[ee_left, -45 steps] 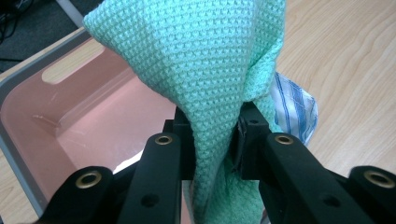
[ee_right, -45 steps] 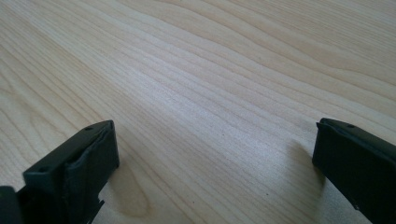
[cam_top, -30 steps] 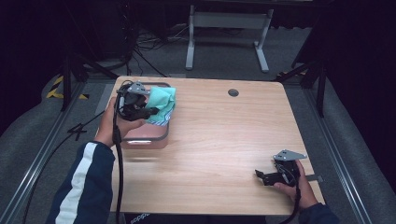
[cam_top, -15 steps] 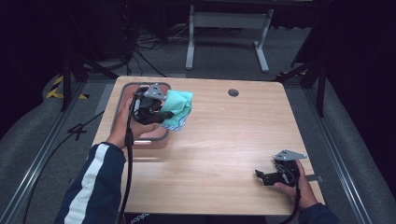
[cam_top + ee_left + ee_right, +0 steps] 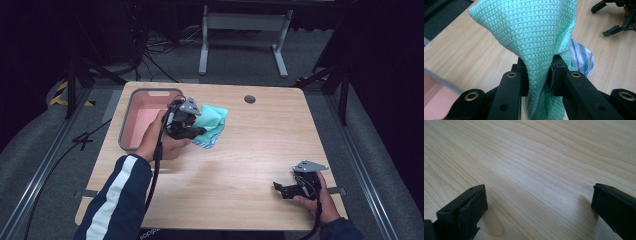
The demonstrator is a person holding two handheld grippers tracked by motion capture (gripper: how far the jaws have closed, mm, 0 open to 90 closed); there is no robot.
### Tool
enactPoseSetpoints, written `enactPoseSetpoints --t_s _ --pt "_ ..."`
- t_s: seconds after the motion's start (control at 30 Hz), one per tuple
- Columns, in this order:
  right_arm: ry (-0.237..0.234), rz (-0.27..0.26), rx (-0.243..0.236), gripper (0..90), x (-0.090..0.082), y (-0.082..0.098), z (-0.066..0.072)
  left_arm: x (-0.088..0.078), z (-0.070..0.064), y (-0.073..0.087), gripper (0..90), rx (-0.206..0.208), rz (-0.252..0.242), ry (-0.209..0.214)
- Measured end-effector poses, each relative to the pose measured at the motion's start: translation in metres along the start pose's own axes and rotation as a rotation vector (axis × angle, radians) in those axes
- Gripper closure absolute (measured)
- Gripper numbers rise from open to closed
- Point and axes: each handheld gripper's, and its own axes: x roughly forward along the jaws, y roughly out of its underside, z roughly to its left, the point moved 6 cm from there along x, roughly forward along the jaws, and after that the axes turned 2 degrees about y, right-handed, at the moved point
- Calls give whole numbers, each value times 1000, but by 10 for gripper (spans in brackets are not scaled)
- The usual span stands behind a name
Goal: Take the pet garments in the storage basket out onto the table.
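My left gripper [image 5: 196,131] is shut on a mint-green knitted cloth [image 5: 211,121], which hangs to the right of the pink tub [image 5: 129,112]. In the left gripper view the green cloth [image 5: 534,37] is pinched between both black jaws, and a white cloth with blue stripes [image 5: 582,58] shows behind it. My right gripper [image 5: 280,189] rests low over the table's near right corner, its jaws open wide over bare wood, as the right gripper view [image 5: 537,202] confirms. The other hand's gripper [image 5: 617,22] appears at the top right of the left gripper view.
The wooden table [image 5: 250,150] has a round cable hole [image 5: 249,99] near its far edge. Beyond the table stands a grey metal frame [image 5: 240,35] on dark floor. A cable [image 5: 155,170] trails from the left gripper along the sleeve.
My left hand has carried the green cloth rightward, from above the pink tub to over the table beside it. The right hand has stayed in place.
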Motion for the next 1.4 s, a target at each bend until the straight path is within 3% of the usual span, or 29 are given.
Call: enactPoseSetpoints --t_s 0.33,0.57,0.97,1.03,1.4 --pt "0 0 0 6 0 0 0 33 -19 -11 749 35 34 55" --pt "-1 0 2 6 0 0 0 52 -24 -11 748 25 61 70" --pt "0 0 -1 6 0 0 0 97 -30 10 743 -16 103 101" --pt "-1 0 1 6 0 0 0 103 -30 13 741 -5 122 104" --pt "0 0 0 6 0 0 0 124 -31 31 725 -34 174 94"
